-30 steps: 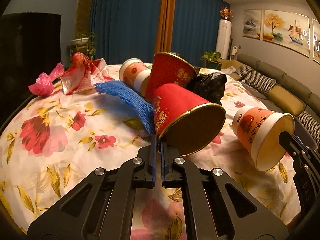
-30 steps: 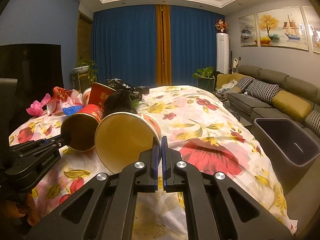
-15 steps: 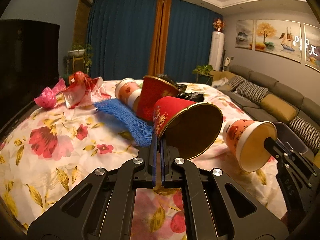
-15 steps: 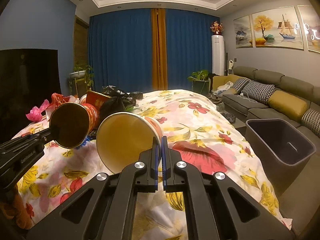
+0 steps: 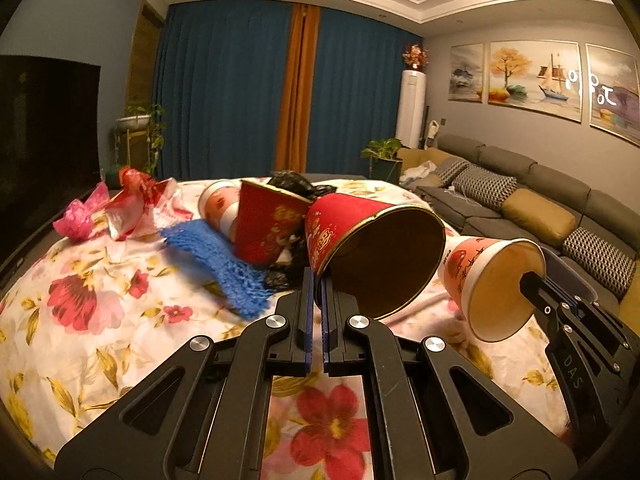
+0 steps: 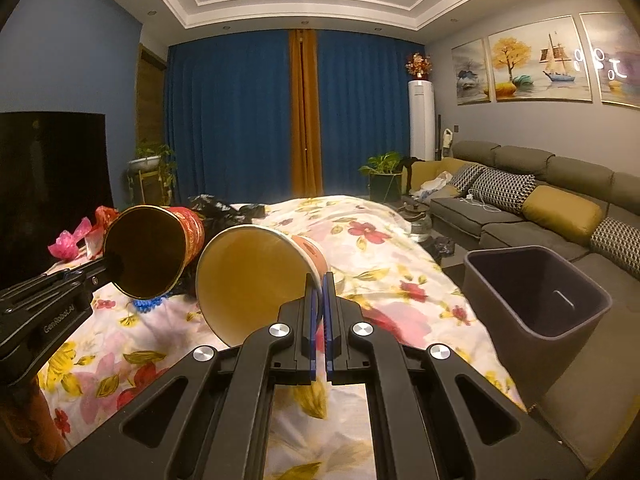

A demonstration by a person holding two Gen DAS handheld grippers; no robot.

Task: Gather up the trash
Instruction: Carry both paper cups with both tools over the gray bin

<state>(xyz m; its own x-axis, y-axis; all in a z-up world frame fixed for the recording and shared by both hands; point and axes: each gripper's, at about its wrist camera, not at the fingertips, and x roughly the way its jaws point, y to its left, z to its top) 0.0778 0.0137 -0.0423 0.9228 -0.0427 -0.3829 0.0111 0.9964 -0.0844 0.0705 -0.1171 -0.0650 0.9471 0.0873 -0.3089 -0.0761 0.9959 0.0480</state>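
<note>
Red cup (image 5: 352, 220): held up off the bed, lying on its side, gold inside facing the camera.
Left gripper (image 5: 317, 292): squeezed almost closed, pinching the red cup's rim at its low left edge.
Orange-and-white cup (image 6: 256, 276): also up in the air, on its side, open mouth toward the camera.
Right gripper (image 6: 319, 296): pressed nearly together on this cup's rim, at the right side of the mouth.
Two cups together: side by side, close but not touching, red one on the left.
Bin (image 6: 576, 280): dark and open, on the floor just past the bed's right edge, between the bed and the sofa (image 6: 560, 192).
Bed cover (image 6: 380, 248): white with red and yellow flowers, under both cups.
Other trash on the bed: another red cup (image 5: 268, 224), a blue net (image 5: 224, 256), a black bag (image 5: 292, 180), a pink wrapper (image 5: 80, 220), and a red-and-white wrapper (image 5: 140, 200), all behind the held red cup.
In the way: the orange-and-white cup sits between the red cup and the bin.
</note>
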